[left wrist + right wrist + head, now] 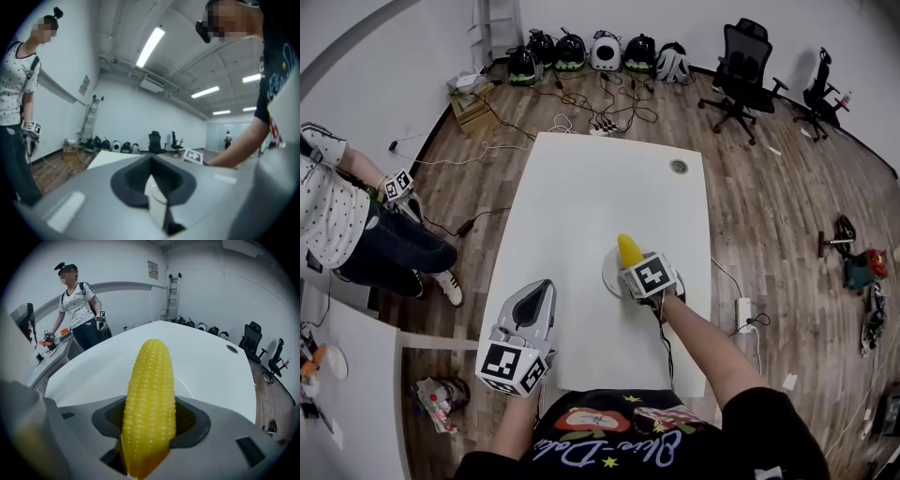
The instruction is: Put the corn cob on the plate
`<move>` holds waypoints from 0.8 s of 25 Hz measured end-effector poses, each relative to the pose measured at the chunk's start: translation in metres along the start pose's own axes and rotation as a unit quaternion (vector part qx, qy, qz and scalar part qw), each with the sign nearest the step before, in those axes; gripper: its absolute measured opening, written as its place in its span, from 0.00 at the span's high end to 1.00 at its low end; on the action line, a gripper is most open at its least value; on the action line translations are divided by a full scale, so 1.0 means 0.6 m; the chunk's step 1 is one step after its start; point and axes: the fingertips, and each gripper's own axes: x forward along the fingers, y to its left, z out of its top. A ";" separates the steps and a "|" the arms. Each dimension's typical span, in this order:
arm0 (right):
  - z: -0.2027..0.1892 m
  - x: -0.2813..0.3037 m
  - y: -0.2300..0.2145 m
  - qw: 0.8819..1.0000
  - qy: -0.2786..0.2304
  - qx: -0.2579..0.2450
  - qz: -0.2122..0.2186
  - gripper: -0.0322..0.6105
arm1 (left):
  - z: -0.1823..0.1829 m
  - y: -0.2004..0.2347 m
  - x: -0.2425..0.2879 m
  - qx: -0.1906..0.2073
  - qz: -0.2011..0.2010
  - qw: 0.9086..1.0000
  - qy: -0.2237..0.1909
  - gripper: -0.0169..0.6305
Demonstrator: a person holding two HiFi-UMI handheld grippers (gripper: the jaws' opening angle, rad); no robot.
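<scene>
My right gripper (631,265) is shut on a yellow corn cob (629,249), which sticks out past the jaws with its tip pointing away from me. In the right gripper view the corn cob (150,399) fills the gap between the jaws. It hangs over a white round plate (610,275) on the white table (581,187); whether it touches the plate I cannot tell. A thin arc of the plate rim (188,390) shows beside the cob. My left gripper (546,287) is at the table's near left, jaws together, holding nothing.
A round cable hole (679,167) sits near the table's far right. A person (342,220) stands at the left, off the table. Office chairs (739,80) and a row of bags (581,52) are at the back. A power strip (742,314) lies on the floor to the right.
</scene>
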 end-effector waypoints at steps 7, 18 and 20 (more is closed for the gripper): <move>-0.011 0.012 0.002 1.000 0.001 0.018 0.010 0.56 | 0.001 0.004 0.003 -0.001 0.002 1.000 -0.001 0.98; 0.019 -0.017 0.017 0.997 -0.075 -0.025 0.014 0.56 | 0.013 -0.001 0.008 0.000 -0.003 1.000 -0.011 0.98; 0.036 -0.045 0.027 0.993 -0.112 -0.046 0.007 0.56 | 0.014 -0.007 0.005 0.003 -0.006 1.000 -0.012 0.98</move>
